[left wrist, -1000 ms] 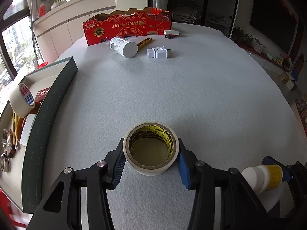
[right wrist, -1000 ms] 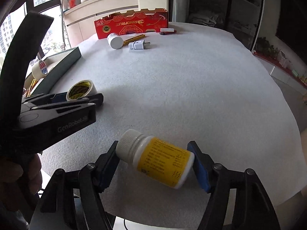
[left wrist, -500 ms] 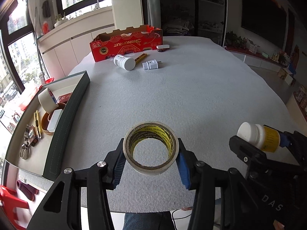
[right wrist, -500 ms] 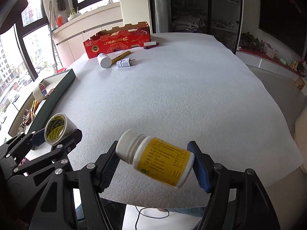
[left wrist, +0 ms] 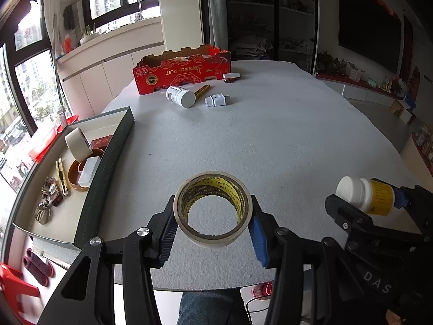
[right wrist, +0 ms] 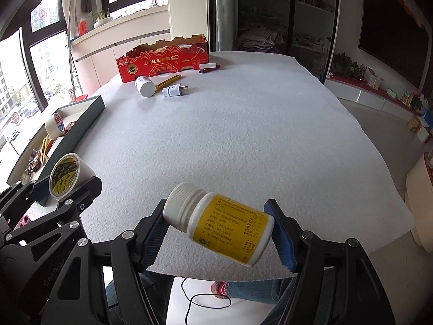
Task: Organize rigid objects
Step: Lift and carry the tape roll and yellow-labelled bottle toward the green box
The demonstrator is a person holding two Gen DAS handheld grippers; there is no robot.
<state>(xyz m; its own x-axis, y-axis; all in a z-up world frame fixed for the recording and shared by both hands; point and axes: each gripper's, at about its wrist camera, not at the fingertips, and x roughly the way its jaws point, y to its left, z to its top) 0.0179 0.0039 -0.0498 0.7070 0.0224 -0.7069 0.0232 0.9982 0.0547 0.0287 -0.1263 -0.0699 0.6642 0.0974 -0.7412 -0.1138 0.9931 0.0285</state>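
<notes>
A tape roll (left wrist: 213,212) is clamped in the left gripper (left wrist: 212,233) and a pill bottle (right wrist: 219,224) in the right gripper (right wrist: 217,233), both held above the table (left wrist: 270,140) near its front edge.

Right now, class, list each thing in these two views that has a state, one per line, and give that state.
left gripper: shut on the tape roll
tape roll: held above the table, hole facing the camera
right gripper: shut on the pill bottle
pill bottle: capped, held tilted
white bottle: lying on its side
red carton: open-topped
green tray: open, holding tape rolls and small items
</notes>
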